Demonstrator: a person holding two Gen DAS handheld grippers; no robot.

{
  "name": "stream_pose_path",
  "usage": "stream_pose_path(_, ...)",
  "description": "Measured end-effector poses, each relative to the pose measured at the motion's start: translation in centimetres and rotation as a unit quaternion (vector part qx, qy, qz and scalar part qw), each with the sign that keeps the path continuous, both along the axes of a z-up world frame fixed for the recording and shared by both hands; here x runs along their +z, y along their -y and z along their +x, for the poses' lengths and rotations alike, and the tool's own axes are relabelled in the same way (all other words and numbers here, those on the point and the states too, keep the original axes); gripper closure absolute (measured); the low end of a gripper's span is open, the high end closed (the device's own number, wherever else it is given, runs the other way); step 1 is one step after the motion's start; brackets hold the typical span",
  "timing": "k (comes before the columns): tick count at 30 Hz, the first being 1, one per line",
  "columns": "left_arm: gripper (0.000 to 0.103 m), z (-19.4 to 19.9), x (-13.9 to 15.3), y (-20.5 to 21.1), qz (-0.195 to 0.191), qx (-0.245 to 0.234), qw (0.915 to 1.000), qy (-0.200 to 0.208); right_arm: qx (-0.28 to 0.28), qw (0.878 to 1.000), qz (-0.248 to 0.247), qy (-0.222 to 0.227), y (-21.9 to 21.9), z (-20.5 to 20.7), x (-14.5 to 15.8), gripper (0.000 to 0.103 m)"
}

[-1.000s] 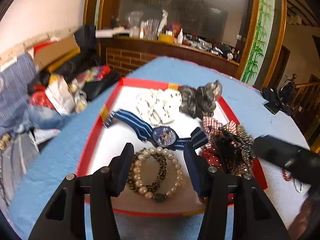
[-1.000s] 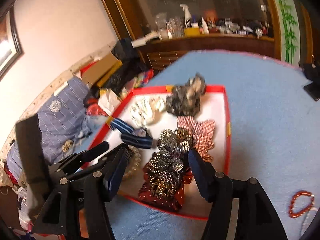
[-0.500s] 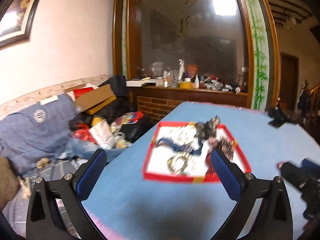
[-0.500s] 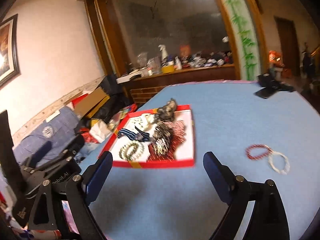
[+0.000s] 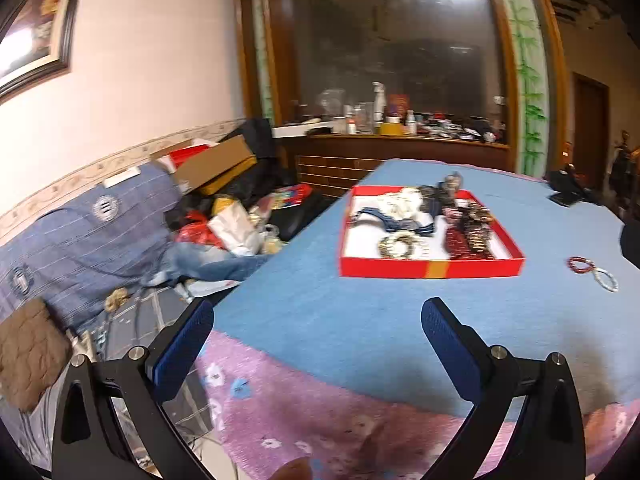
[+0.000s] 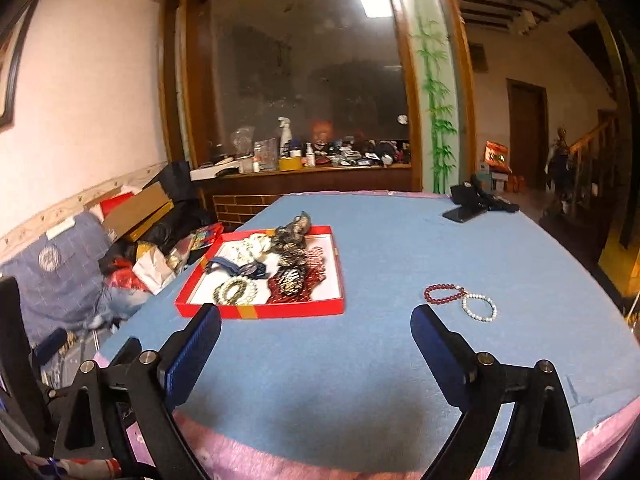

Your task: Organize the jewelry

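A red tray (image 5: 430, 268) (image 6: 260, 312) sits on the blue table. It holds a blue striped watch (image 5: 392, 222), pearl and leopard bracelets (image 5: 402, 245) (image 6: 236, 290), hair bows and scrunchies (image 6: 296, 276). A red bead bracelet (image 6: 445, 293) (image 5: 581, 264) and a white pearl bracelet (image 6: 479, 307) (image 5: 605, 280) lie on the cloth right of the tray. My left gripper (image 5: 318, 334) is open and empty, near the table's front edge. My right gripper (image 6: 316, 338) is open and empty, above the front of the table.
A black phone stand (image 6: 468, 202) (image 5: 566, 192) stands at the table's far right. A cluttered sofa with boxes and bags (image 5: 208, 216) lies left of the table. A counter with bottles (image 6: 304, 156) runs along the back. The tablecloth's pink border (image 5: 360, 420) marks the near edge.
Both grippers have pulled back from over the tray to the table's near edge and opened wide. The pearl and leopard bracelets stay in the tray.
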State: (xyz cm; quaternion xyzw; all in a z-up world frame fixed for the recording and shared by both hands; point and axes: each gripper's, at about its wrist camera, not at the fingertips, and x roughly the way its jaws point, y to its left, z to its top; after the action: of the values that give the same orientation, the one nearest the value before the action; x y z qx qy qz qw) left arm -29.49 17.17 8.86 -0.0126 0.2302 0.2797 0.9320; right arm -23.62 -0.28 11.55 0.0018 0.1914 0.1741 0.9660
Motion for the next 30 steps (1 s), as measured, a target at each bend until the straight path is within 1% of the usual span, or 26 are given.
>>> stream_pose_path(2, 0.0, -0.1, -0.4, -0.5, -0.008, -0.006, 0.9999, -0.002, 0.014, 1.0, -0.02, 0.007, -1.0, -0.8, -0.1, 0.005)
stream_pose_path(5, 0.0, -0.2, -0.9, -1.3, -0.015, -0.001, 0.9999, 0.0, 0.027, 0.998, -0.05, 0.017, -2.4, -1.7, -0.5, 0.002)
stream_pose_path(7, 0.0, -0.3, -1.4, -1.7, -0.012, 0.007, 0.9999, 0.002, 0.04, 0.997, -0.071, 0.017, -3.5, -1.9, -1.0, 0.002)
stream_pose_path(10, 0.0, -0.1, -2.4, -2.5, -0.018, 0.005, 0.9998, -0.007, 0.043, 0.995, -0.094, 0.015, -4.8, -2.0, -1.7, 0.002)
stream_pose_path(14, 0.0, 0.1, -3.5, -3.7, -0.026, 0.009, 0.9994, -0.02, 0.048, 0.993, -0.109, 0.008, -6.2, -1.9, -2.3, 0.002)
stream_pose_path(20, 0.0, -0.1, -3.9, -4.7, -0.038, 0.015, 0.9991, -0.011, 0.052, 0.991, -0.122, 0.008, -7.4, -1.7, -2.9, 0.002)
stream_pose_path(25, 0.0, 0.1, -4.3, -4.6, -0.038, 0.012, 0.9991, -0.016, 0.053, 0.99, -0.131, -0.004, -7.8, -1.3, -3.3, 0.002)
stream_pose_path(30, 0.0, 0.1, -4.5, -4.2, -0.032, 0.01, 0.9993, -0.016, 0.052, 0.99, -0.13, -0.004, -7.5, -1.4, -3.3, 0.002)
